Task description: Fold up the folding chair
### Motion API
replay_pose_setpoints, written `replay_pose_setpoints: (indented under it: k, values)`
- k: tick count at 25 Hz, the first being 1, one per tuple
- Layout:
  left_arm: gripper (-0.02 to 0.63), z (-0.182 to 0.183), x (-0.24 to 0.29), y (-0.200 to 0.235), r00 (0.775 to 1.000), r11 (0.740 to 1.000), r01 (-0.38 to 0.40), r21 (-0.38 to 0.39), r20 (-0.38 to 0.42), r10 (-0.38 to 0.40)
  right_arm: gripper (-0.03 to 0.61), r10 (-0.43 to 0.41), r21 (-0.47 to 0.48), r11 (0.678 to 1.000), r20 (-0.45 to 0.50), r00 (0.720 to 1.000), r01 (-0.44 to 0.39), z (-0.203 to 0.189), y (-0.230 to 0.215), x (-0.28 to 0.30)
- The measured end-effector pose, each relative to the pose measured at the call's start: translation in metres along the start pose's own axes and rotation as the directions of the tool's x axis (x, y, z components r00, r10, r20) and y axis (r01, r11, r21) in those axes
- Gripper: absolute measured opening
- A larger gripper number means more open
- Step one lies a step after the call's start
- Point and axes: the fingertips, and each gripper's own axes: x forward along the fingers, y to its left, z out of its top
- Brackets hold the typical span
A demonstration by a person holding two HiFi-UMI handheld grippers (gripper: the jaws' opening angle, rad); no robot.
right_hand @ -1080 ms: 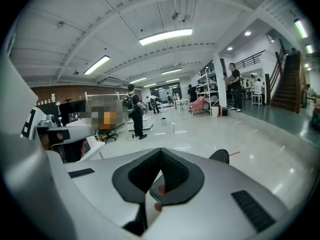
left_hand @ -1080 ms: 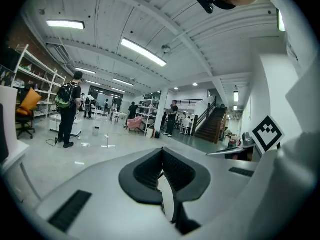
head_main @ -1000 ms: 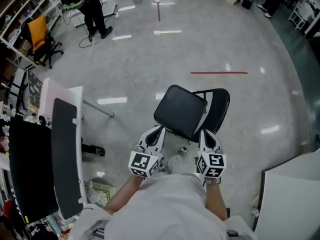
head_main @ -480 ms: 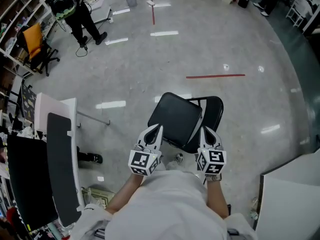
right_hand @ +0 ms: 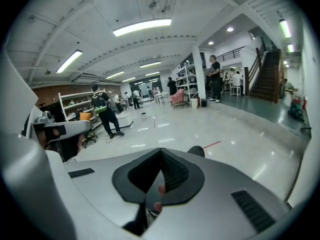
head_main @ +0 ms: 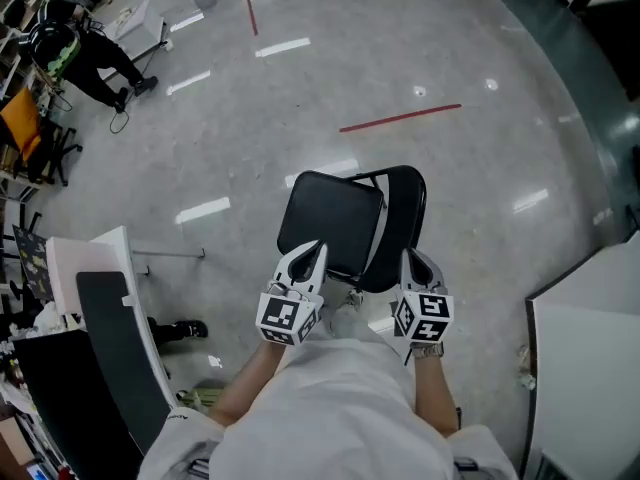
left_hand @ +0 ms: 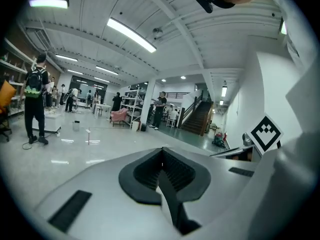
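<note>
Polished grey floor carries the folding chair, standing open at 12 o'clock just ahead of the person. Left claw and right claw are closed on nothing, near the seat's edge; folding seems not yet begun.

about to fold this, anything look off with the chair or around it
Nothing stands out. The chair stands upright and unfolded on the floor, with no damage or spill that shows.
</note>
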Motion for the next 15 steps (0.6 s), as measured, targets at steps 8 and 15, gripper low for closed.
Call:
replay_pose_setpoints:
  k: [8, 15]
  values:
    - [0.011, -0.019, 0.035, 0.019, 0.993, 0.995, 0.101, 0.009, -0.058, -0.101, 0.006, -0.086, 0.118, 0.988, -0.086, 0.993, 0.095, -0.032, -0.021, 0.029]
    - [0.012, -0.050, 0.057, 0.041, 0.981, 0.988, 0.153, -0.020, -0.120, -0.155, 0.006, -0.112, 0.197, 0.968, -0.202, 0.973, 0.152, -0.077, -0.038, 0.057]
